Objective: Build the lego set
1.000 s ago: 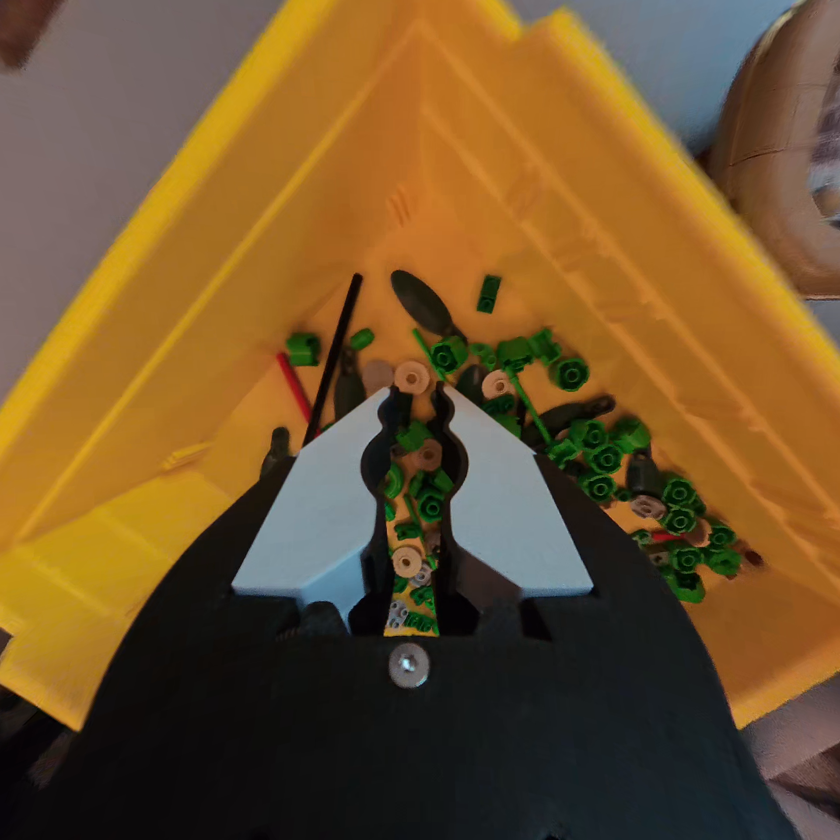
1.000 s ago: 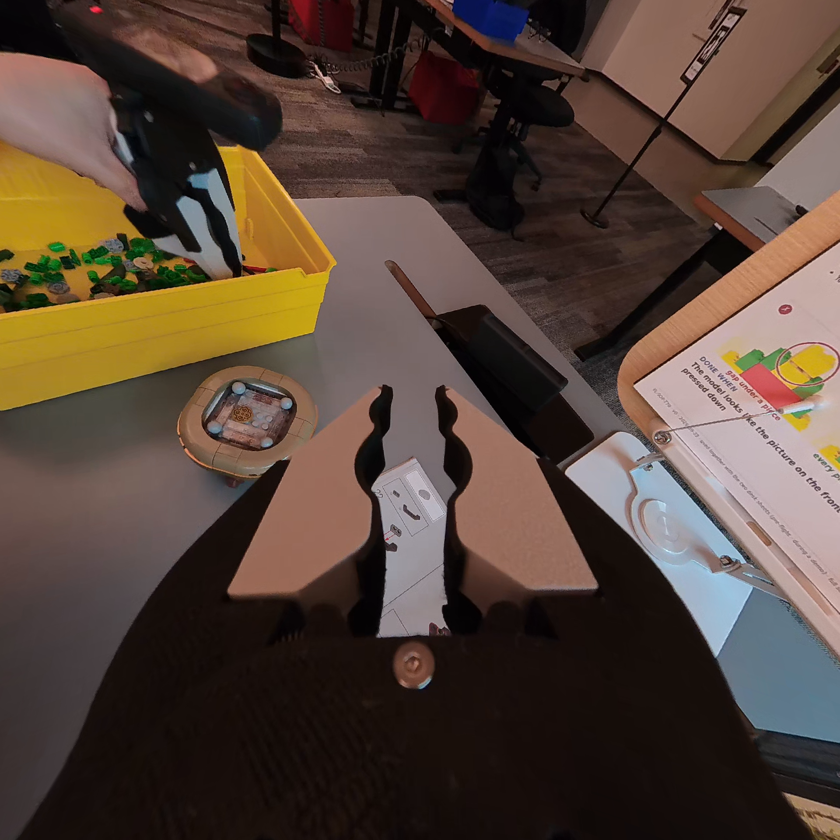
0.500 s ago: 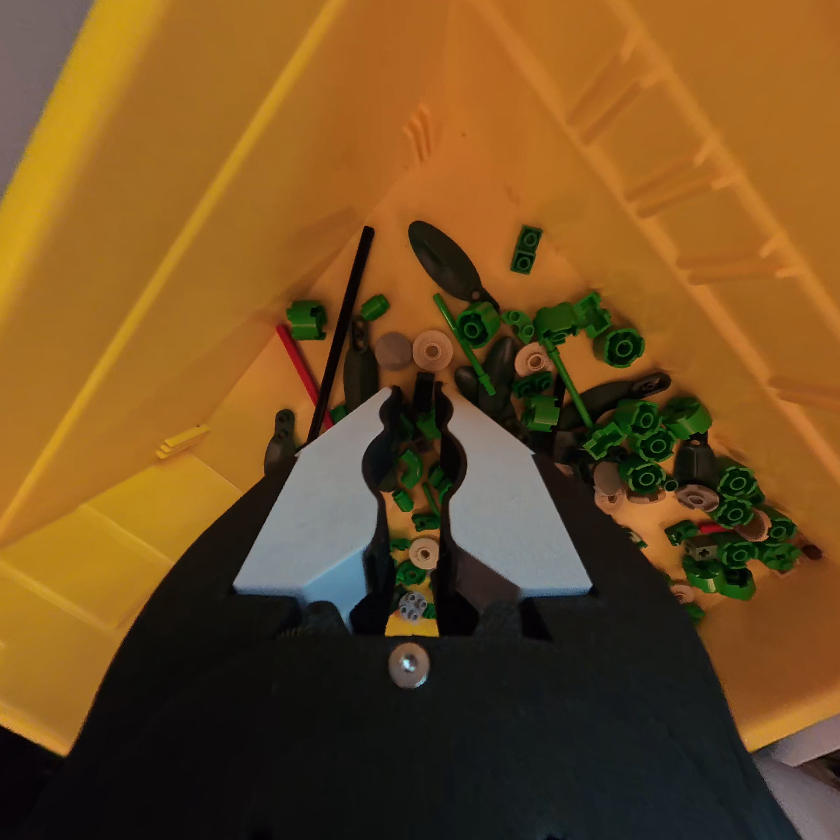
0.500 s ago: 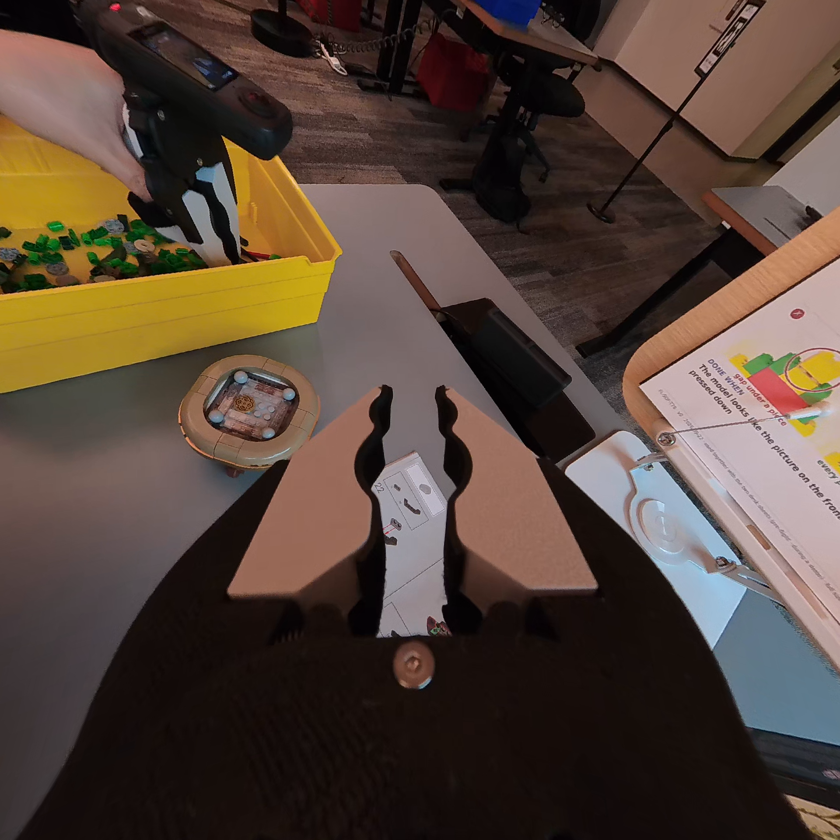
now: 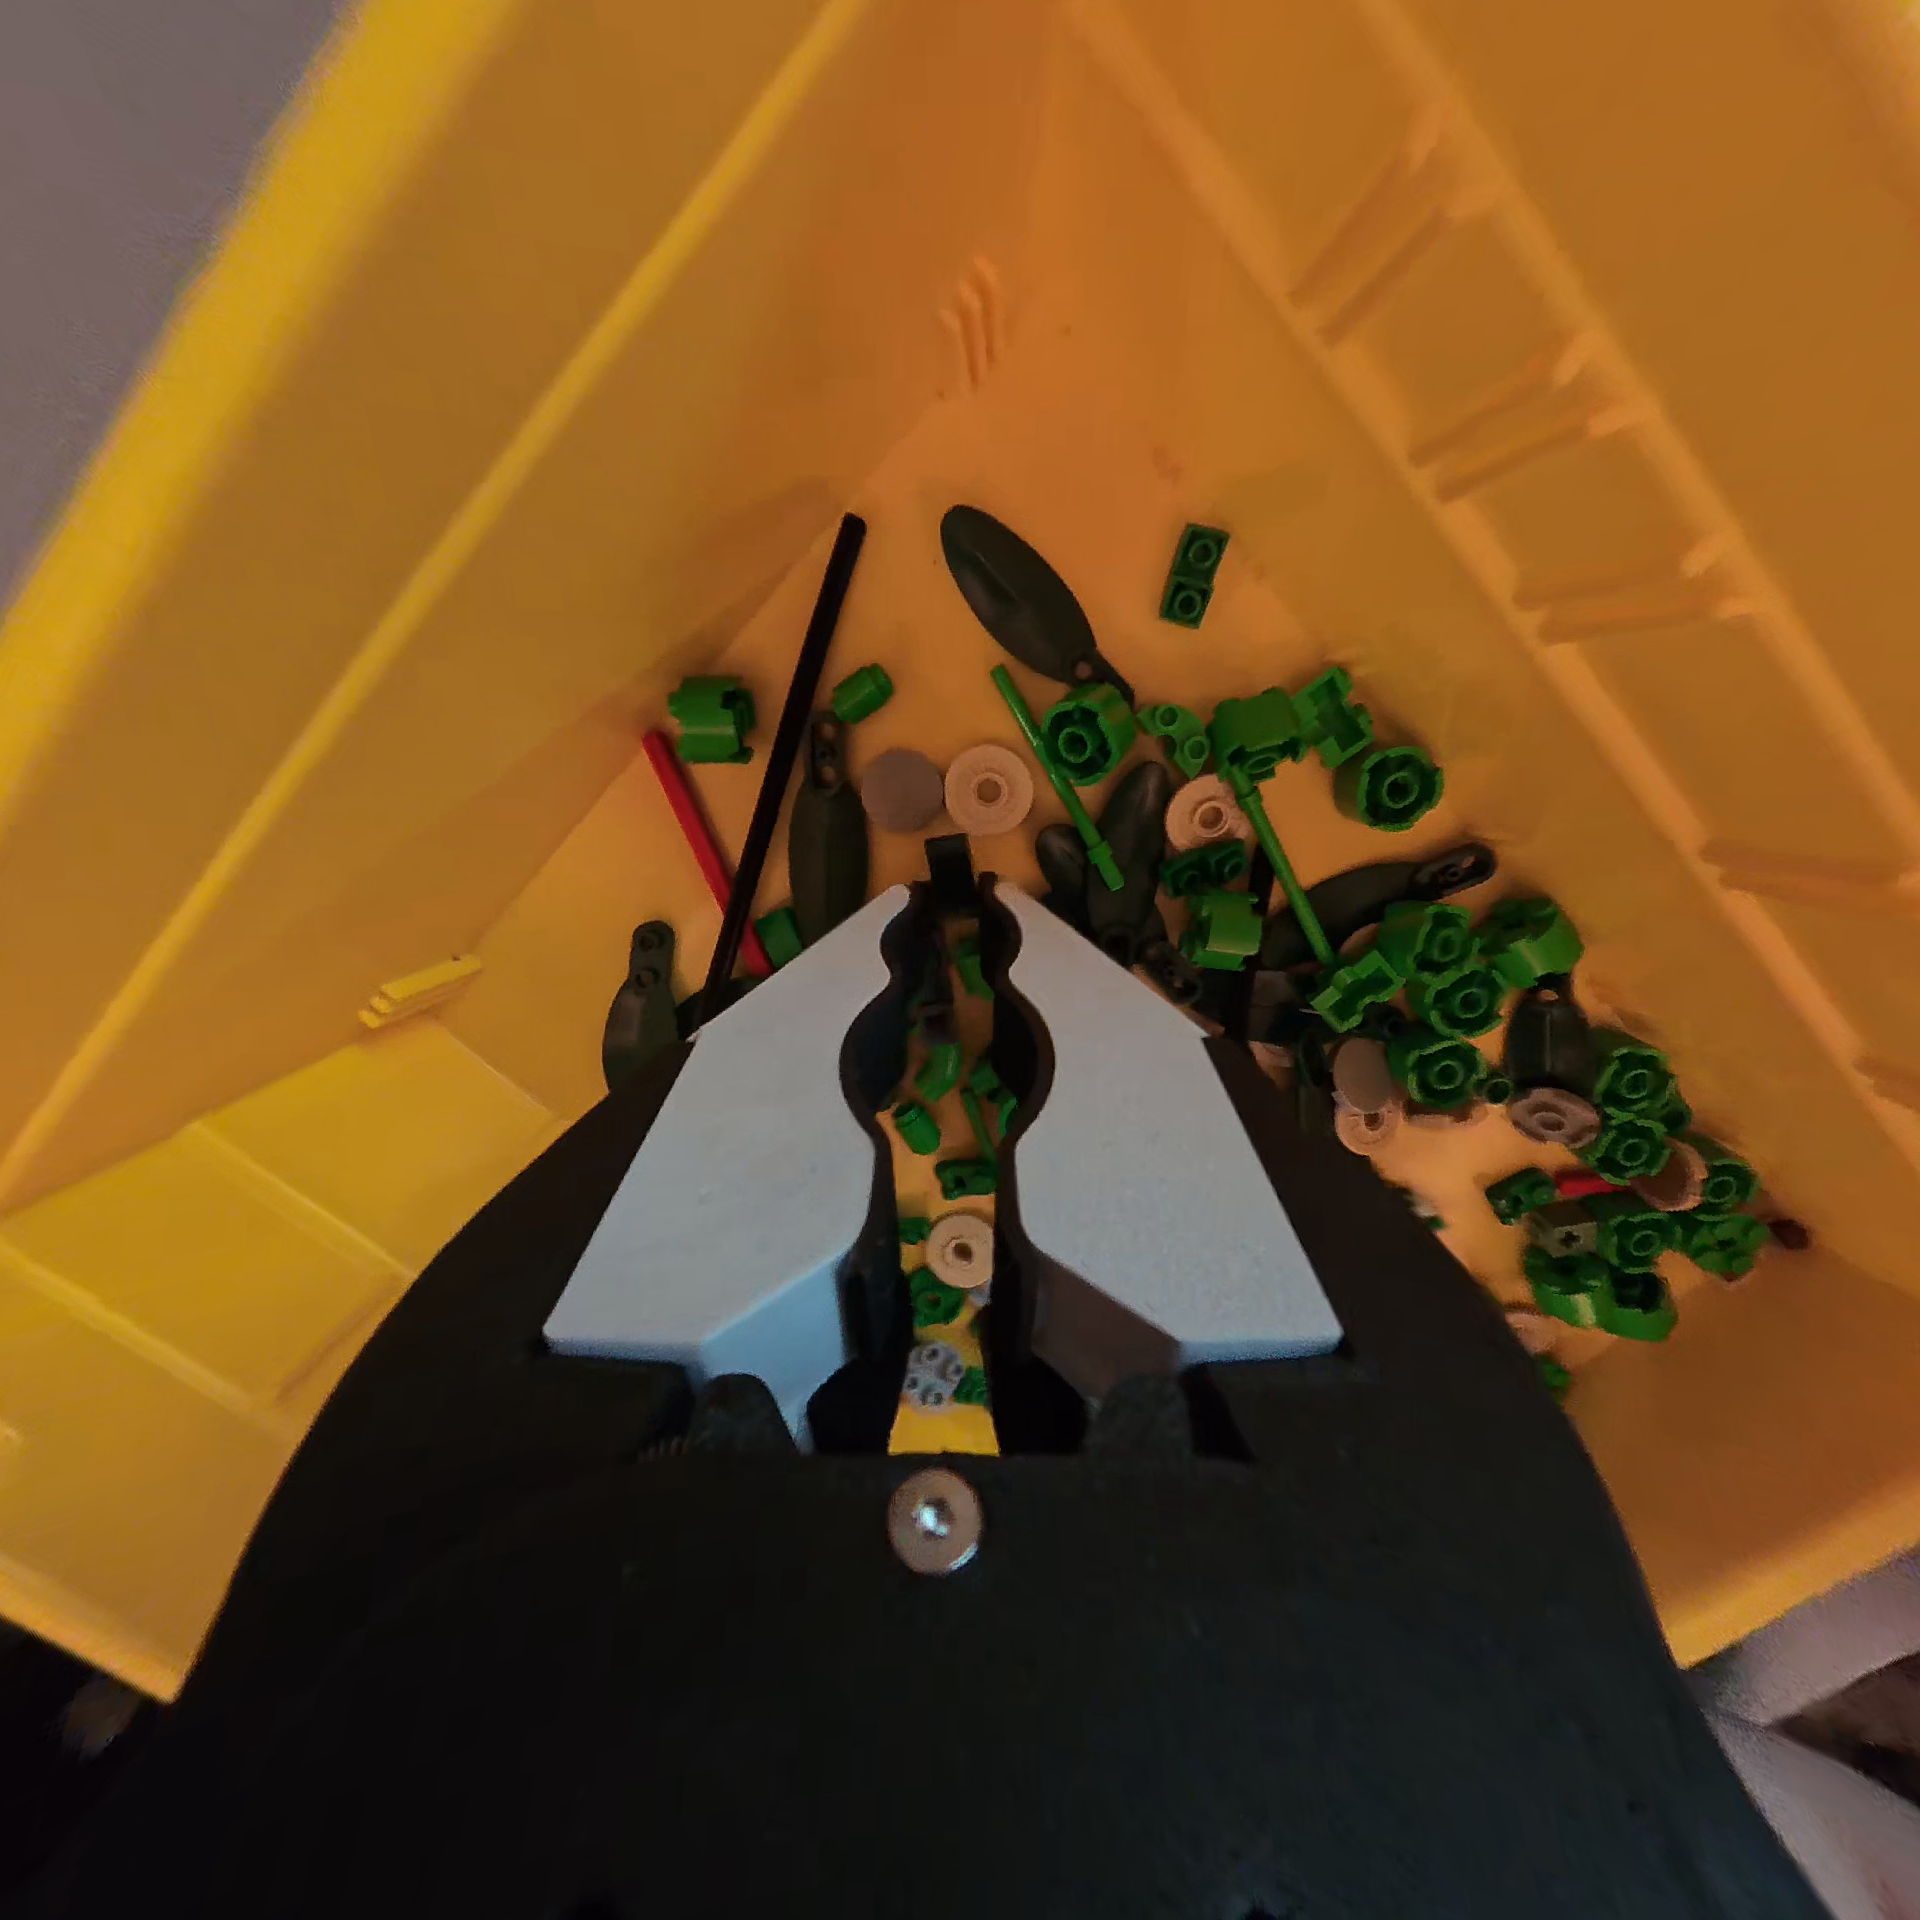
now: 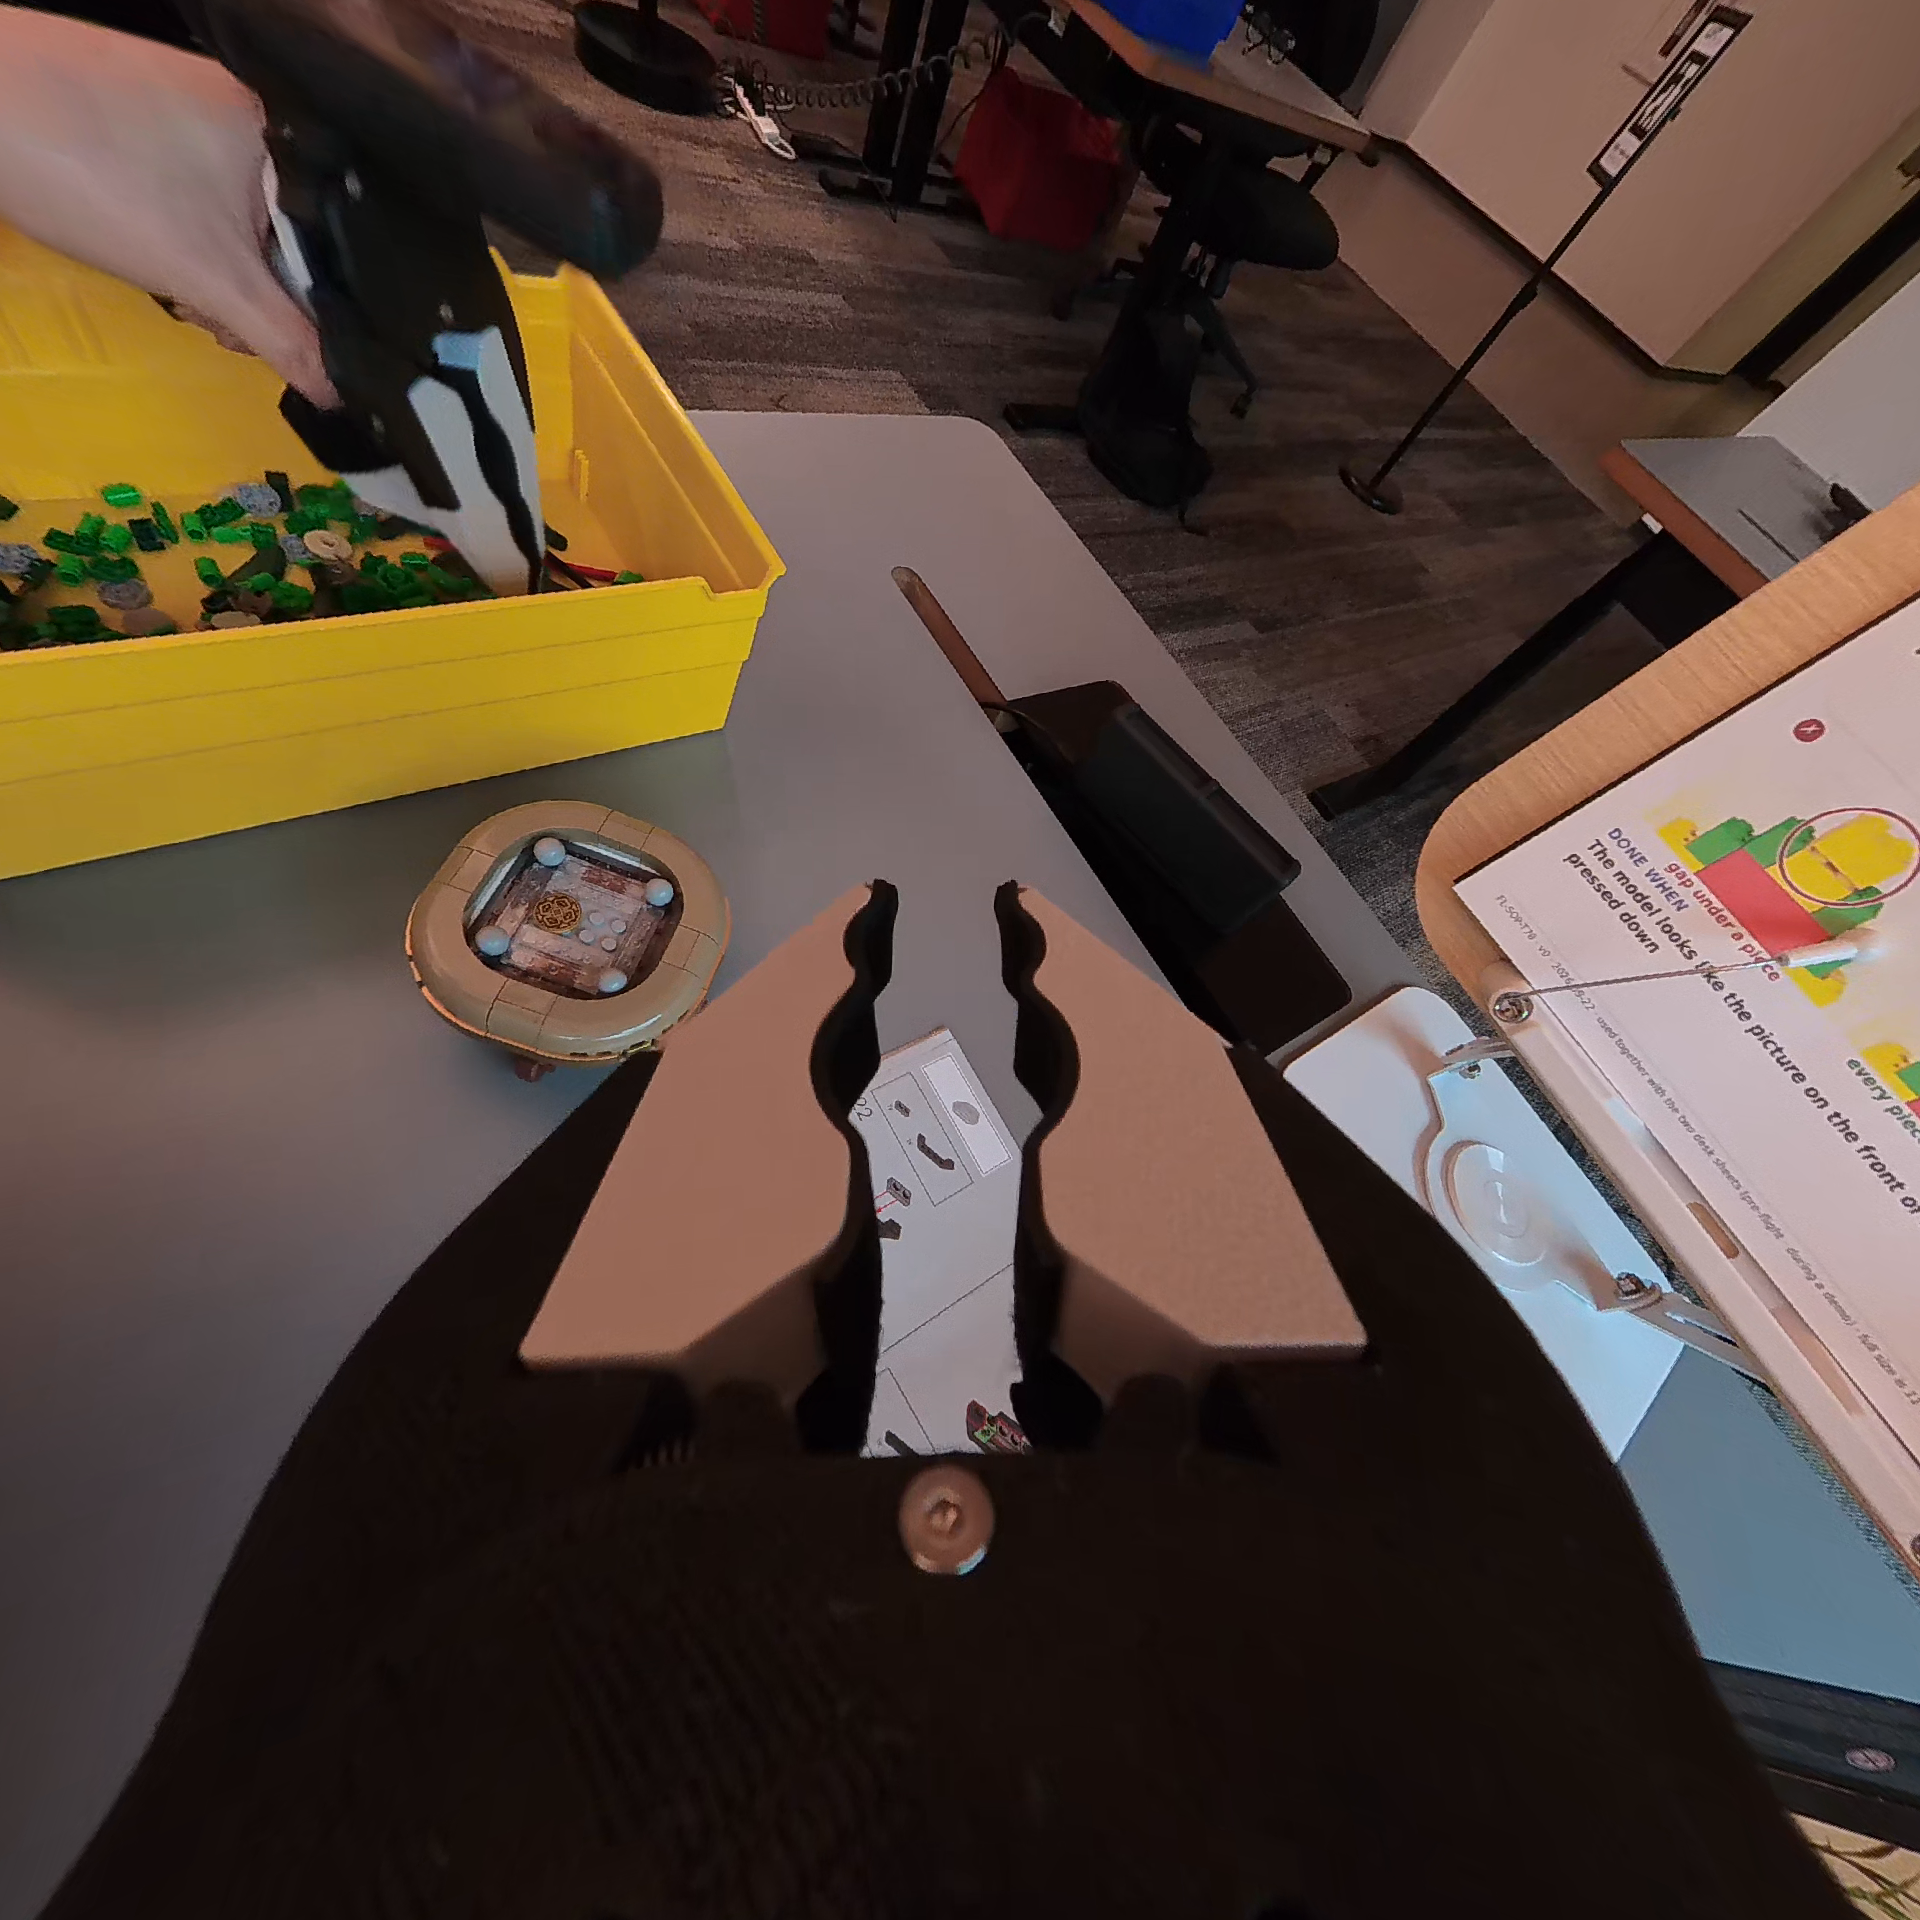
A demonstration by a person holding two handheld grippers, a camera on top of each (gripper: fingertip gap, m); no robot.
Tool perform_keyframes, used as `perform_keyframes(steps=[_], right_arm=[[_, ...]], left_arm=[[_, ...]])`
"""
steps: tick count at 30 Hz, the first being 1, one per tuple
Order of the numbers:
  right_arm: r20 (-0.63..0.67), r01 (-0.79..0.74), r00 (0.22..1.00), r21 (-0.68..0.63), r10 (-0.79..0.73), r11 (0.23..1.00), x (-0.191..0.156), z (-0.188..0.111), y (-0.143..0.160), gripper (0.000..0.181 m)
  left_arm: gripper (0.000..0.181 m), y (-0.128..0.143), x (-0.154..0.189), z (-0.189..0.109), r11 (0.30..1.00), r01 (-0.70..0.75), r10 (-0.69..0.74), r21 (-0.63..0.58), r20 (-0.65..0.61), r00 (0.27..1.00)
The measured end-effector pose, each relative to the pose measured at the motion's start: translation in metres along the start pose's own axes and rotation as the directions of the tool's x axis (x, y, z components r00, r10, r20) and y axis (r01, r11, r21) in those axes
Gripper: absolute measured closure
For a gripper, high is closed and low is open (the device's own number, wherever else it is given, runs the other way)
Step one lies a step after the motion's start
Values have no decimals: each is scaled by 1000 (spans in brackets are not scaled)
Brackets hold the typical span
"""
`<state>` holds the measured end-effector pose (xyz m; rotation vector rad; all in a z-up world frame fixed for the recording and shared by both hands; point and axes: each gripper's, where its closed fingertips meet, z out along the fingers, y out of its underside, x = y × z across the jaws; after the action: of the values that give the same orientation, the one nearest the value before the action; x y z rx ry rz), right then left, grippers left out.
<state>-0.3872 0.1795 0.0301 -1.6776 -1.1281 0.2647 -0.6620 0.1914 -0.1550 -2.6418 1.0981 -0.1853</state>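
Observation:
A yellow bin (image 5: 499, 488) holds several loose green studs (image 5: 1455, 997), tan round plates (image 5: 987, 790), dark leaf pieces (image 5: 1013, 587), a black axle (image 5: 795, 748) and a red rod (image 5: 691, 821). My left gripper (image 5: 952, 891) is down in the bin, shut on a small black piece (image 5: 948, 857) that sticks out past the tips. In the right wrist view it (image 6: 514, 566) reaches into the bin (image 6: 364, 707). A round tan build (image 6: 566, 935) stands on the grey table in front of the bin. My right gripper (image 6: 943, 894) is open and empty above an instruction sheet (image 6: 940, 1132).
A person's hand (image 6: 135, 208) holds the left gripper. A wooden stand with a printed page (image 6: 1714, 987) and a white base plate (image 6: 1475, 1174) sit at the right. A black box (image 6: 1153, 800) hangs at the table's far edge. Desks and chairs stand behind.
My left gripper moved deeper into the bin and its jaws closed on the small black piece. My right gripper shifted only slightly and stayed open.

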Motion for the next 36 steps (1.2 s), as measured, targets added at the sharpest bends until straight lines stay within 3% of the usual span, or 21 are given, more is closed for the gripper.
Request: perform_keyframes(steps=[1,3,6,9,13,16,20,24,26,28,36], right_arm=[[4,0,1000,0,0,1000,-1,0,0,162],[11,1,1000,0,-1,1000,-3,1,0,162],[28,10,1000,-5,-10,1000,-8,5,0,162],[36,30,999,-18,-29,999,-13,9,1,162],[37,57,998,-35,-56,998,-17,11,3,162],[45,60,997,-35,-59,998,-19,12,3,162],[48,66,997,-50,-64,997,-20,13,5,162],[50,75,996,-66,-71,995,-20,15,9,162],[51,78,996,-73,-75,994,-20,17,10,162],[53,79,996,-76,-75,994,-21,17,12,162],[57,92,995,-104,-86,990,-23,23,18,161]], left_arm=[[174,-7,1,-7,998,39,-37,53,-29,999],[174,-26,2,-24,972,147,-127,182,-117,985],[174,-52,13,-58,879,348,-219,327,-370,903],[174,-58,18,-78,814,474,-242,337,-545,802],[175,-61,20,-96,757,564,-229,330,-675,702],[175,-60,27,-107,753,581,-189,308,-745,640],[175,-51,25,-90,800,528,-237,283,-660,713],[175,-36,5,-49,892,389,-296,231,-353,888],[175,-23,-12,-33,927,331,-304,177,-164,938],[174,-12,-23,-24,944,305,-301,123,-51,952],[174,-2,-38,-14,954,287,-290,85,37,956]])
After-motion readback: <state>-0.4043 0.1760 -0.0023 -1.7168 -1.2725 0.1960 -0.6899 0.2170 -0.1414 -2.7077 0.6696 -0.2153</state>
